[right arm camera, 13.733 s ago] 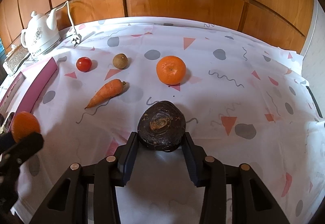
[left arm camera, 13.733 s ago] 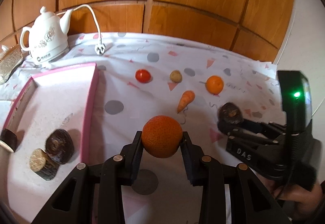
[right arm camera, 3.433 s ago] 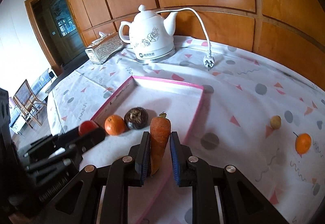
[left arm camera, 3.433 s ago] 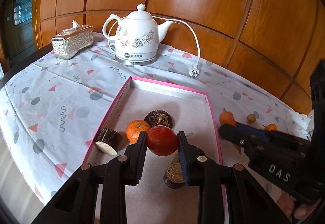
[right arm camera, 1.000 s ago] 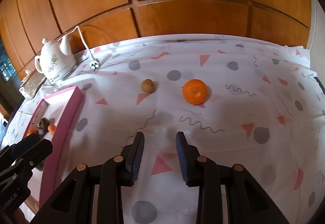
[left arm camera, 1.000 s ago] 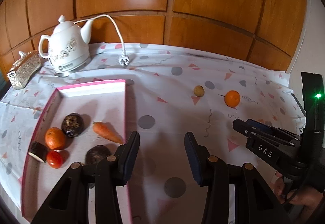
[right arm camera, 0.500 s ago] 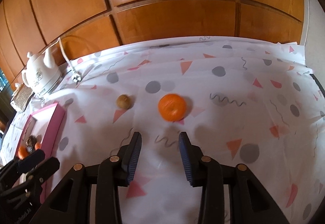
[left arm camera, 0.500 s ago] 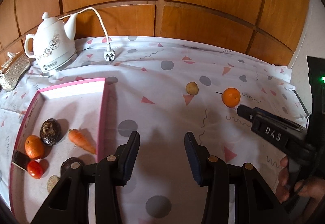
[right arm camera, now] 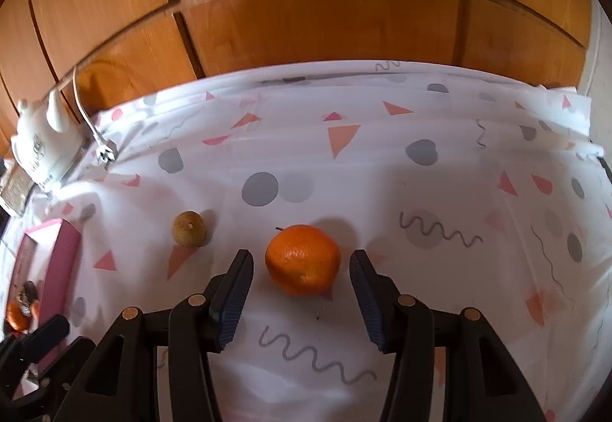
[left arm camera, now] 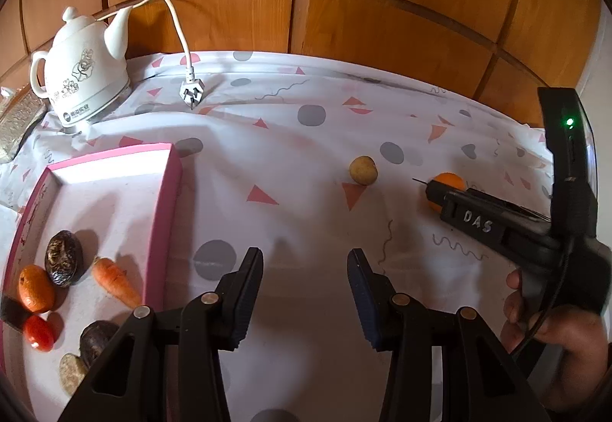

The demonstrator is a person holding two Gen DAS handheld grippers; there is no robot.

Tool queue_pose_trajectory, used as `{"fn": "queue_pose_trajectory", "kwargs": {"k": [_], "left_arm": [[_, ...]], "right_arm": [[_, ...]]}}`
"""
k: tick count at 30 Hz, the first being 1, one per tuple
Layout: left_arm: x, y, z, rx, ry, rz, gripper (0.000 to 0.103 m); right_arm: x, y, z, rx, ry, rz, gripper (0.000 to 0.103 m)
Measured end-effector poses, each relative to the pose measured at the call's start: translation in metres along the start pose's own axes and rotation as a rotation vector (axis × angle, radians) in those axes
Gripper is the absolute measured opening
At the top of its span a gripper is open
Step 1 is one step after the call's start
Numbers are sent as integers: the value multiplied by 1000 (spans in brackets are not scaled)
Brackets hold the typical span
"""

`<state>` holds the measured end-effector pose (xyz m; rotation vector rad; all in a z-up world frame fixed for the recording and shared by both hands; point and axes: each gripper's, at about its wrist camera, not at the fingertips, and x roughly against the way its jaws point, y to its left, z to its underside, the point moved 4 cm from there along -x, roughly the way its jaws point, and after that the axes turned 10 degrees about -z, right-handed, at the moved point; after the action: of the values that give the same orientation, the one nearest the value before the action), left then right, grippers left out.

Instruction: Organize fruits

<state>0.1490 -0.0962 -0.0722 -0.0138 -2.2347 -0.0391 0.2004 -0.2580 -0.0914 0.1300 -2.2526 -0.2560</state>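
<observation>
An orange lies on the patterned cloth between the fingers of my right gripper. The jaws stand open, with a gap on both sides of the fruit. A small brown fruit lies just left of it. My left gripper is open and empty over bare cloth, with the small brown fruit ahead of it to the right. At the left, the pink tray holds a carrot, an orange, a tomato and several dark pieces.
A white kettle stands at the back left, its cord and plug lying on the cloth. A metal box sits at the far left. Wooden panels close off the back. A hand holds the right gripper's handle.
The right gripper has moved forward to the orange, which now lies between its fingers, and its jaws stand wider than a second ago. The left gripper has shifted right, away from the tray.
</observation>
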Motion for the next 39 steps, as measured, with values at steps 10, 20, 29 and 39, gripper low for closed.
{"fn": "queue_pose_trajectory", "kwargs": {"k": [10, 20, 29, 39], "left_arm": [[-26, -22, -22, 3, 27, 24, 49], [-56, -53, -54, -68, 13, 45, 49], [-86, -66, -64, -86, 22, 49, 40], [-68, -52, -56, -40, 18, 71, 25]], "right_arm": [[11, -5, 10, 21, -35, 15, 38], [11, -12, 15, 19, -53, 3, 38], [13, -14, 17, 15, -61, -8, 38], [12, -13, 16, 24, -60, -4, 38]]}}
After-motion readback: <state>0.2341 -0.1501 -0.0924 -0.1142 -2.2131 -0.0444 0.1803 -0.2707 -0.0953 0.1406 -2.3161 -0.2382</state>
